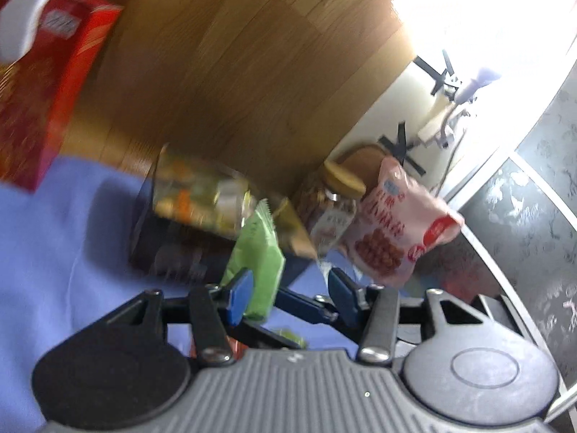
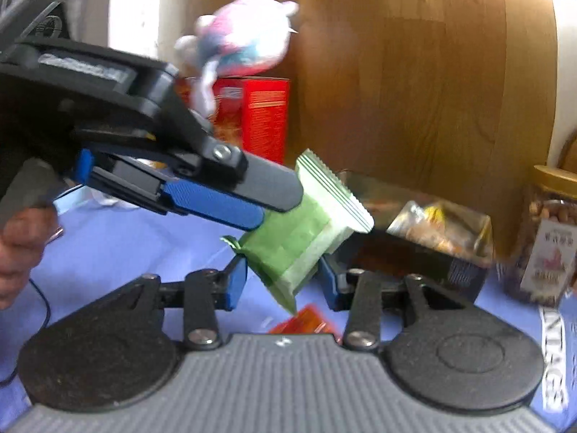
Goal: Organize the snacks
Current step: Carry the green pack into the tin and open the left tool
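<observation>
A green snack packet hangs in the air above the blue cloth. My left gripper has its jaws apart; one blue pad touches the packet. In the right wrist view the left gripper's fingers reach in from the left and meet the packet's upper side. My right gripper is open, its blue pads on either side of the packet's lower end. Behind stands a dark box with a clear bag of wrapped snacks on top.
A nut jar with a yellow lid and a pink snack bag stand by the wooden panel. A red box with a plush toy on it stands at the back. An orange wrapper lies on the blue cloth.
</observation>
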### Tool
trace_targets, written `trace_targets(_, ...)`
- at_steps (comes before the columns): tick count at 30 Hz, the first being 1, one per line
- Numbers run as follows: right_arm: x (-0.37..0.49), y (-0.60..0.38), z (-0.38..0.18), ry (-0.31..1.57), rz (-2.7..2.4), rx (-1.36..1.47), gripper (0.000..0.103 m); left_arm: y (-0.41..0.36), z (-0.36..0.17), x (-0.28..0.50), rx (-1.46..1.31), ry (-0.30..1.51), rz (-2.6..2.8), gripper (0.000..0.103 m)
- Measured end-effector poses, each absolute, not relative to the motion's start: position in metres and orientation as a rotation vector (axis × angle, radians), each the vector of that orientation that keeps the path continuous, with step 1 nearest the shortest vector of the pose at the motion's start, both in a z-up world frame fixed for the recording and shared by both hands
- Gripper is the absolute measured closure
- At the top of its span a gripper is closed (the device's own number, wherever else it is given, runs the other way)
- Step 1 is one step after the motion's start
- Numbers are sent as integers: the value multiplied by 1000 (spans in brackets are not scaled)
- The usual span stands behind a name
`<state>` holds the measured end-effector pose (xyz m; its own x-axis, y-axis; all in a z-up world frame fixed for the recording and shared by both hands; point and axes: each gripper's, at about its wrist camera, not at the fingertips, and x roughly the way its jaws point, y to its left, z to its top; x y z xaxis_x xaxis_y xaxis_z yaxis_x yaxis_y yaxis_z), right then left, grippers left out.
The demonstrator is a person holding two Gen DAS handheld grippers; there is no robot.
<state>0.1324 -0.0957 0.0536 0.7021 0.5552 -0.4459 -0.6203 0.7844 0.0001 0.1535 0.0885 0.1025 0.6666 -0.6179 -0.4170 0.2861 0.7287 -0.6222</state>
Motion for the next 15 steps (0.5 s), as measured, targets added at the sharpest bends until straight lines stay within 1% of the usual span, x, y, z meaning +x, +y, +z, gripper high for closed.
trace_targets(4,187,-97,63,475,647,-101,62,82,106,202,-536,667,-555,57)
trace_targets(5,200,-97,65,478,654,-85,68,79,104,212,-538,677,-554,57)
trace_targets(6,210,-96,66,486,655,-77,73,78,102,222,-532,673,-542,57)
trace_targets(10,240,-94,60,526,631,-79,71,79,90,248,-536,691,-492,57)
trace_targets(15,223,-121,58,476,615,-8,71,90,90,233,-549,661,-497,57)
